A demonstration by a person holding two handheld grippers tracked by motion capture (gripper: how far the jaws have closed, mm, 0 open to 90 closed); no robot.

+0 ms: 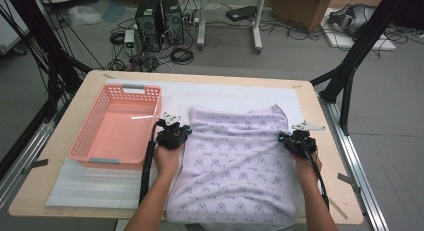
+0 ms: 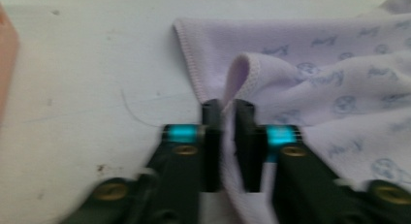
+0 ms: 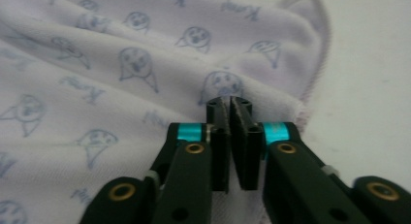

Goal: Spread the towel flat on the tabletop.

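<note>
The room was a cluttered lab, with computer towers (image 1: 160, 18) and cables on the grey floor in the upper part of the high view, and a pale wooden table (image 1: 65, 136) filling the lower half. A lilac printed cloth (image 1: 235, 166) lay spread over the middle and lower centre of the frame, with a pink basket (image 1: 92, 136) standing just beside it at left centre, apart from the fabric.

The left gripper (image 1: 172, 133) sat at the cloth's left edge and the right gripper (image 1: 296, 141) at its right edge, level with each other. That symmetric hold probably served to lift or fold the cloth evenly.

From above, the jaws were too small to read. The left gripper view showed its jaws nearly closed, pinching a raised fold of hem (image 2: 242, 73). The right gripper view showed the jaws pressed together on the stitched edge (image 3: 303, 107) and revealed the print's little faces.
</note>
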